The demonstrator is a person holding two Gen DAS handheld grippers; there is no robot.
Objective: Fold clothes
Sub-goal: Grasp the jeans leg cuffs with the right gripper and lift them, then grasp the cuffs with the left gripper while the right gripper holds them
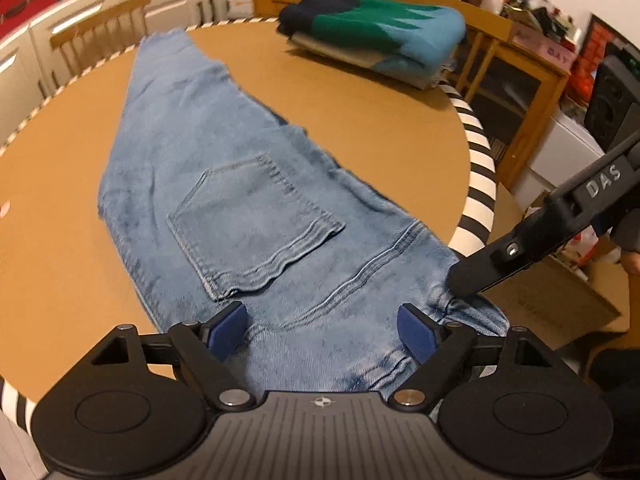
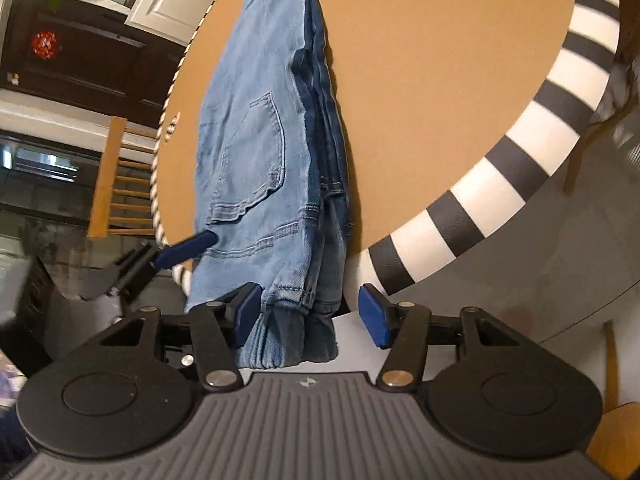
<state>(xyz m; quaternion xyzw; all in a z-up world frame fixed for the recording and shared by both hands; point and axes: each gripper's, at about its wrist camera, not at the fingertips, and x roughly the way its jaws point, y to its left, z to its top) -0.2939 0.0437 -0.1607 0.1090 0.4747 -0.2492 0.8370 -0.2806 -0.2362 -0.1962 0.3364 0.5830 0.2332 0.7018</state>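
Light blue jeans (image 1: 224,184) lie lengthwise on the round brown table (image 1: 380,128), folded leg on leg, back pocket up, waistband hanging over the near edge. My left gripper (image 1: 322,334) is open, its blue pads either side of the waistband. My right gripper (image 2: 312,316) is open around the waistband's folded edge (image 2: 296,320), seen edge-on in the right wrist view. The right gripper's finger (image 1: 480,268) shows at the jeans' right corner in the left wrist view. The left gripper's blue finger (image 2: 188,248) touches the jeans in the right wrist view.
A folded green, blue and navy blanket (image 1: 380,36) lies at the table's far right. The table has a black-and-white striped rim (image 2: 520,152). Wooden chairs (image 1: 100,36) stand beyond the table. A cardboard box (image 1: 560,300) sits on the floor to the right.
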